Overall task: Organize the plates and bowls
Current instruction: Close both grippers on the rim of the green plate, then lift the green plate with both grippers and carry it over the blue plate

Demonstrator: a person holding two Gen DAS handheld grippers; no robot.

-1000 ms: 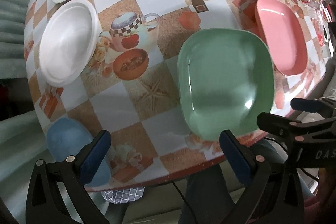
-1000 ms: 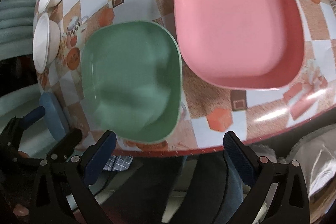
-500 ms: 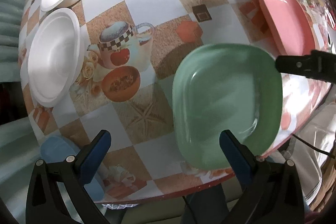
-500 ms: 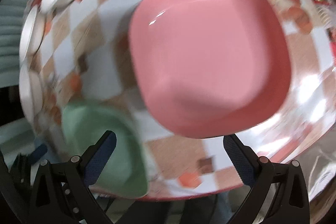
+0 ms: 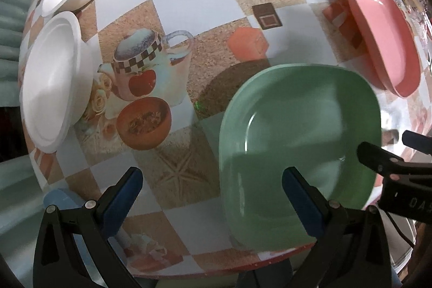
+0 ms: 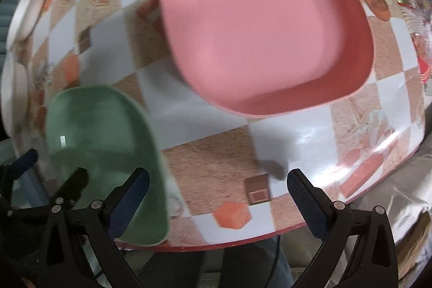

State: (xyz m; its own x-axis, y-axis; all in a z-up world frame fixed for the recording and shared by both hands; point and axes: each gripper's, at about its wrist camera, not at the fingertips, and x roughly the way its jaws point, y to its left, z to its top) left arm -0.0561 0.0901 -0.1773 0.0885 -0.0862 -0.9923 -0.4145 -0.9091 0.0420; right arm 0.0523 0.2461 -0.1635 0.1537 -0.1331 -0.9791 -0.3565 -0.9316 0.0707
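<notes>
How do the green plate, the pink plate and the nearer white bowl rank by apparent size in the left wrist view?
1. green plate, though it lies nearest the camera.
2. nearer white bowl and pink plate: both skewed at the fisheye edge, too close to rank.

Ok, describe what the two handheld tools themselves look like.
Both match. The left tool and right tool have black, angular frames with triangular cut-outs and silver rivets. Each finger carries a dark blue textured pad. White lettering, partly cut off, marks the right tool's body, and a thin black cable trails below it.
</notes>
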